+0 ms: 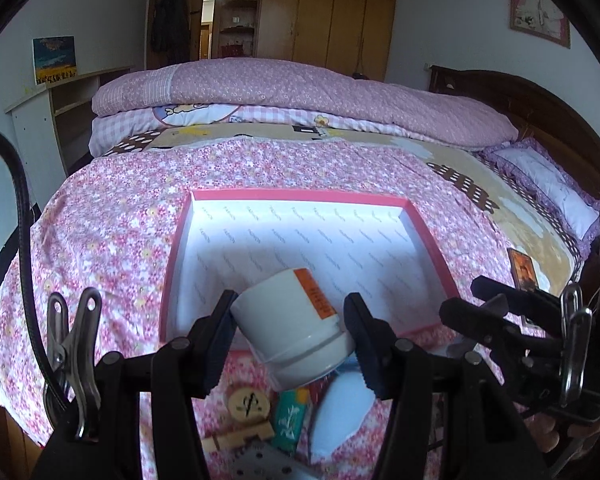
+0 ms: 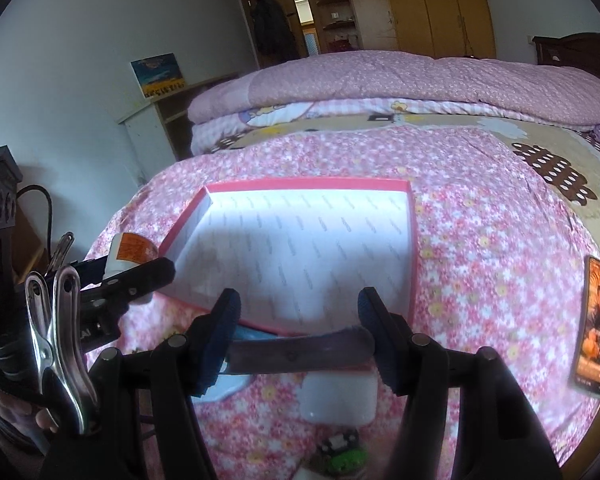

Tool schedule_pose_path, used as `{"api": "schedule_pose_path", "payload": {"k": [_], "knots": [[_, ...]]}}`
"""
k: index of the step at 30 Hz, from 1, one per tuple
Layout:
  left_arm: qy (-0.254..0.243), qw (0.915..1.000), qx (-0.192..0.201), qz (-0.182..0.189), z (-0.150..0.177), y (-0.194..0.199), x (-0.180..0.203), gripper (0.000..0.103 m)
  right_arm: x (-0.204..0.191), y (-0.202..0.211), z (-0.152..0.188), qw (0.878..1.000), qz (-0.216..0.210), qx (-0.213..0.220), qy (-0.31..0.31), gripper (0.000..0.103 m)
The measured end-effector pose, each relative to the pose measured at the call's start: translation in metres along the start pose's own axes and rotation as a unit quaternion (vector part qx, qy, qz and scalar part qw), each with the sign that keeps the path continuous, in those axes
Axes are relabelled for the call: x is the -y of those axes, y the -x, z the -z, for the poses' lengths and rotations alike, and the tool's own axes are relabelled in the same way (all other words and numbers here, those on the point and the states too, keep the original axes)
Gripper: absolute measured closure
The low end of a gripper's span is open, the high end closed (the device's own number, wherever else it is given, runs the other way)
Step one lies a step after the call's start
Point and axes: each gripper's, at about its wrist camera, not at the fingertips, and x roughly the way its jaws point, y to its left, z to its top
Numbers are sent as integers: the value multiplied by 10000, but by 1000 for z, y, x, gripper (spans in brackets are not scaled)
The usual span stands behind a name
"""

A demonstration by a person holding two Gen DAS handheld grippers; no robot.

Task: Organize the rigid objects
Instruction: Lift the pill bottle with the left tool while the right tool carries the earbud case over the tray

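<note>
Bed point(image 1: 112, 216) under a pink floral cover, carrying everything, with folded quilts point(image 1: 300, 92) stacked at the far side. Box point(image 1: 300, 200), wide and shallow, pink-rimmed, lined with white printed paper, lying open in the middle of the bed; nothing visible inside it. Phone point(image 2: 594, 328) with a lit screen flat on the cover, well off to the right of the box.

White jar point(image 1: 292, 336), cylindrical, glossy plastic, ridged band near its wider end, orange label with dark print down one side; tilted, held above the near edge of the box. Left hand-held gripper point(image 1: 290, 340) pinching the white jar between both black pads, one on each side.

Dark flat bar point(image 2: 300, 350), purplish-grey, long and thin, blurred, spanning crosswise just short of the near rim of the box. Right hand-held gripper point(image 2: 300, 338) clamped on the dark flat bar, a pad at each end.

Smaller pieces loose on the cover near the box's near edge: pale blue rounded object point(image 1: 340, 412); white rounded block point(image 2: 338, 398); teal packet point(image 1: 290, 420) with white markings; round wooden disc point(image 1: 249, 403) with a dark symbol; green and black toy-like thing point(image 2: 342, 454), too blurred to tell more.
</note>
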Motion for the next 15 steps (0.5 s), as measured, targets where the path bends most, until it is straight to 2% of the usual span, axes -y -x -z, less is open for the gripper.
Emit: {"api": "schedule_pose_path", "payload": {"k": [6, 15], "knots": [[195, 9996, -177, -33, -6, -26, -6, 46, 1, -16, -10, 10000, 10, -51, -23, 40], [154, 9990, -408, -138, -11, -70, -10, 46, 4, -55, -20, 9995, 114, -285, -95, 40]]}}
